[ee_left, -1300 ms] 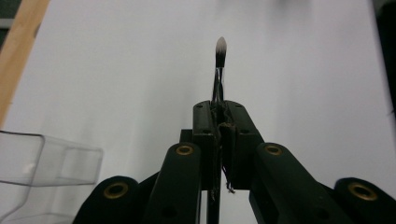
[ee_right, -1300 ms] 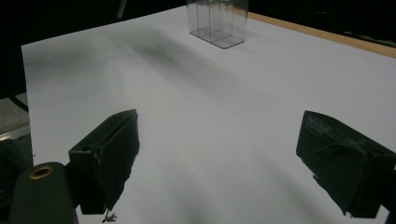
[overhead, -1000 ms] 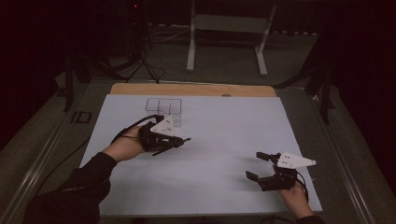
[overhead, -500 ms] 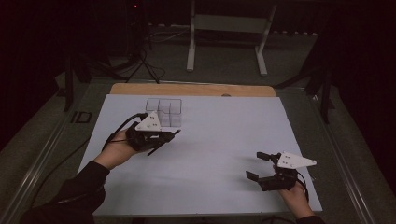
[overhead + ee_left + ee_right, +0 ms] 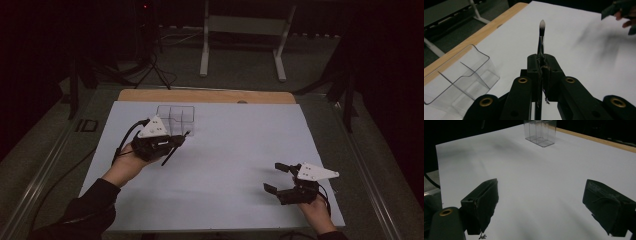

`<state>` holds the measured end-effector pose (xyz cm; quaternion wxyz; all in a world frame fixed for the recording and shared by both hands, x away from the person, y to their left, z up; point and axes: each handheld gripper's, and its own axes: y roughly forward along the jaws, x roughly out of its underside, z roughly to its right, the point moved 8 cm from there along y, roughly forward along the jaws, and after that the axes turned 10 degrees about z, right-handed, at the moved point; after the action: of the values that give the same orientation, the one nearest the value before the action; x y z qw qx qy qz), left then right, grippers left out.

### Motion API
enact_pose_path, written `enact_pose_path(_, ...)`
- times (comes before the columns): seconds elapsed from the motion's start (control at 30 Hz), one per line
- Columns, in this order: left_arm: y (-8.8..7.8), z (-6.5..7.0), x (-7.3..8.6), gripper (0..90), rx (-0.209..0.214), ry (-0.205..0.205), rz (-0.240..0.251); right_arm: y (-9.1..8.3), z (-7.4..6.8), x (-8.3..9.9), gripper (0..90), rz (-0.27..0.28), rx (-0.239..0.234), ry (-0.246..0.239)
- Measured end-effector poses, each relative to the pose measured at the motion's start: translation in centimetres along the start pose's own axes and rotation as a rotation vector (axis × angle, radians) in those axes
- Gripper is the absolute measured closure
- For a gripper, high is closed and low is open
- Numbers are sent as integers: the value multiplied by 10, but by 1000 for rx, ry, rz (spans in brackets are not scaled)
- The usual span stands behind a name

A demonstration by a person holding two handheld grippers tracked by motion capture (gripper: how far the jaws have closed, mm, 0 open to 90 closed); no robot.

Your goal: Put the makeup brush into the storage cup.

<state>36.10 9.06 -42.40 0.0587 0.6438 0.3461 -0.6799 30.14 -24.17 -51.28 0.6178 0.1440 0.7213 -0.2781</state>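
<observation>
My left gripper (image 5: 176, 140) is shut on a thin makeup brush (image 5: 542, 32), whose pale bristle tip points forward past the jaws. The brush (image 5: 186, 134) slants up toward a clear plastic organizer (image 5: 176, 117) with several compartments, standing just beyond it at the far left of the white sheet. In the left gripper view the organizer (image 5: 461, 80) lies to the lower left of the shut jaws (image 5: 541, 62). My right gripper (image 5: 272, 177) is open near the front right of the sheet, with nothing between its pads (image 5: 482, 202). Far ahead of it stands the organizer (image 5: 540, 132).
A white sheet (image 5: 235, 145) covers the table, with a wooden strip (image 5: 210, 96) along its far edge. A metal stand (image 5: 242, 30) and a tripod are on the floor behind. Cables trail from the left gripper off the table's left side.
My left gripper has moved slightly left and farther away, toward the organizer, and the brush tip has swung up toward it. The right gripper has stayed in place.
</observation>
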Motion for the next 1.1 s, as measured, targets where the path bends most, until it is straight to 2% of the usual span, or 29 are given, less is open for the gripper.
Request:
enact_pose_path(0.13,-1,0,-4,854,-15,-17,22,0,0,0,132,3,0,-1)
enact_pose_path(0.17,-1,-2,-7,854,-30,-48,43,0,-1,0,132,2,-1,-2)
enact_pose_path(0.37,-4,-11,-14,854,-108,-96,121,0,0,-1,132,7,-1,3)
enact_pose_path(0.6,-7,-15,-15,854,-152,-144,172,-1,0,-2,132,13,-4,8)
enact_pose_path(0.77,-10,-19,-18,854,-205,-170,248,-1,0,-2,131,13,-5,8)
enact_pose_path(0.9,-14,-23,-23,854,-244,-170,299,0,-1,-1,132,12,-8,4)
enact_pose_path(0.97,-14,-25,-26,853,-251,-177,315,0,-1,-1,132,9,-8,6)
enact_pose_path(1.1,-13,-33,-28,854,-269,-191,316,1,-1,-1,132,8,-10,4)
